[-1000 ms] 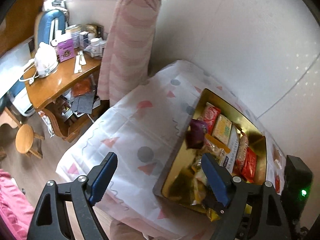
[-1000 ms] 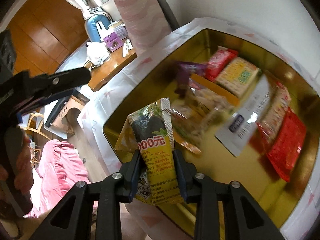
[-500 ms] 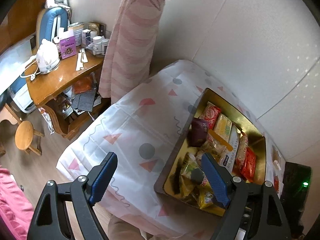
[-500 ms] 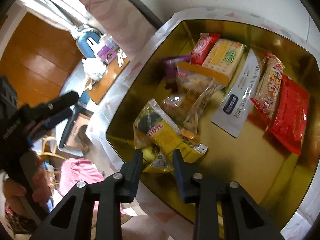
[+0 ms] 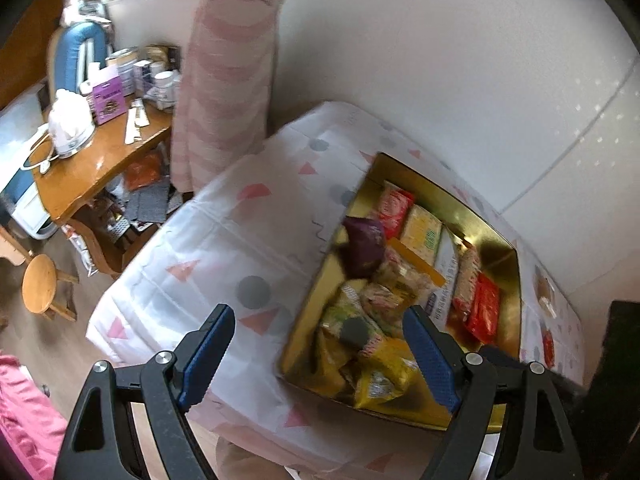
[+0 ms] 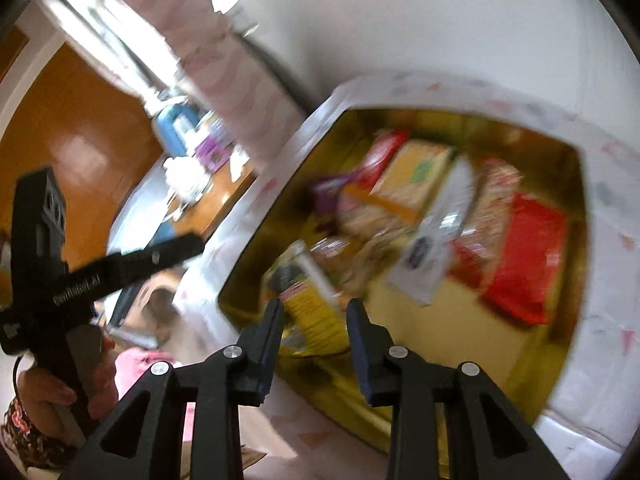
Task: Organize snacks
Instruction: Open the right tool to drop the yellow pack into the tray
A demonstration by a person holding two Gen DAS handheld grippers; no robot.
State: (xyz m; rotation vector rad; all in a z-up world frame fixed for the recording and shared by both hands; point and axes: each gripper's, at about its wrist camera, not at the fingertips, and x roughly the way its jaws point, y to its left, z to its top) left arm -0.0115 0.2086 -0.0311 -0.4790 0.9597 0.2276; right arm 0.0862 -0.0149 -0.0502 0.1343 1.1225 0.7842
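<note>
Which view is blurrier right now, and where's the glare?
Right wrist: heavy motion smear over the gold tray and snack packets, window blown out. Left wrist: mild blur only, print still partly legible; soft sheen on the wooden desk. Fisheye bending in both.

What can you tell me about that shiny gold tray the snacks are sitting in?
The gold tray is a shallow, roughly rectangular tin with a mirror-like golden inside and low upright walls. It sits flat on a white cloth with pink triangles and grey dots, next to a pale wall. Its lid is not in view. Wrapped snacks lie inside: red packets on one side, a purple packet against the opposite wall, a yellow-green packet at the near end. Part of the floor stays bare. Neither gripper touches it.
</note>
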